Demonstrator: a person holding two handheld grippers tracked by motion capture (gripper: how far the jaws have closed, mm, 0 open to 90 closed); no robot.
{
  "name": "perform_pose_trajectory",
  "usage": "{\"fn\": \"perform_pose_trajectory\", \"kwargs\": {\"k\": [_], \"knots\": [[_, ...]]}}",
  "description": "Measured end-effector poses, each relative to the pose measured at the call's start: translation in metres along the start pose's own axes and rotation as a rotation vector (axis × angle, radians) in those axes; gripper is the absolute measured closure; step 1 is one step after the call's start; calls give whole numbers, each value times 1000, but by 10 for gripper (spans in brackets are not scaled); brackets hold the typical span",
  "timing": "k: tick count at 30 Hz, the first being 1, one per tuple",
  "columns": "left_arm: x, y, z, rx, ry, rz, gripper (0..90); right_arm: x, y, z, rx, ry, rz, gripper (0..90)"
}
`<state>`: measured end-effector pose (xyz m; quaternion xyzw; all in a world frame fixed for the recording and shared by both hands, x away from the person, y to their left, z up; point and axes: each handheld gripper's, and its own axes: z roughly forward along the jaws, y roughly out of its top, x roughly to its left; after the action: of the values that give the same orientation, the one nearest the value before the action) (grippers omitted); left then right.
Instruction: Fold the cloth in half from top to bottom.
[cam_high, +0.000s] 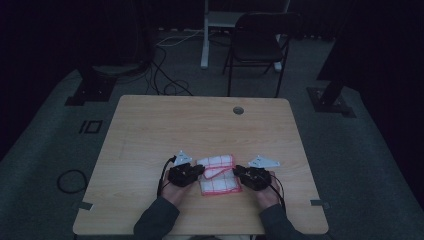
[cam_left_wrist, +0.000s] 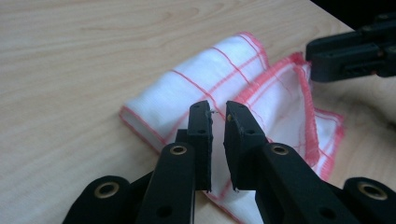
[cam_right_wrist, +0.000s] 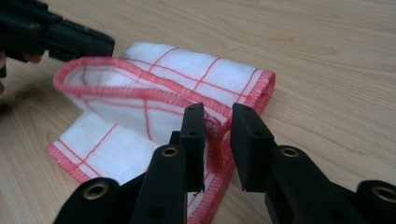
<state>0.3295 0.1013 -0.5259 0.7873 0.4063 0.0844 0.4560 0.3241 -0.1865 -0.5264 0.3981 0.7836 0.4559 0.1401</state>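
- The white woven cloth with red grid lines and red stitched edging (cam_high: 218, 173) lies near the front middle of the light wooden tabletop (cam_high: 150, 135), between the two hands.
- It is partly folded: its far part is doubled over into a soft roll, while one hemmed flap stands up loosely and the near layer lies flat.
- The left claw (cam_left_wrist: 217, 109) hovers at the cloth's left end with a narrow gap between its jaws; nothing is pinched there, so I judge it released.
- The right claw (cam_right_wrist: 217, 112) has its jaws parted either side of a raised red hem; the pads don't seem to press, so it too reads as released.
- By my reckoning the fold is about halfway: one fold made, the loose flap left to flatten and the edges to square.
- A black folding chair (cam_high: 257, 45) stands beyond the tabletop.
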Motion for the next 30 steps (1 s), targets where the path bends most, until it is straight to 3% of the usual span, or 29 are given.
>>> {"fn": "perform_pose_trajectory", "kwargs": {"k": [13, 25, 30], "knots": [[-13, -22, -2, 25, -32, 17, 809, -7, 0, -10, -34, -10, 28, 740], [-22, -34, -15, 28, -25, 60, 793, -10, -6, -15, -47, -15, 54, 727], [-23, -35, -23, 25, -3, 99, 772, -11, -6, -17, -56, -21, 59, 725]]}}
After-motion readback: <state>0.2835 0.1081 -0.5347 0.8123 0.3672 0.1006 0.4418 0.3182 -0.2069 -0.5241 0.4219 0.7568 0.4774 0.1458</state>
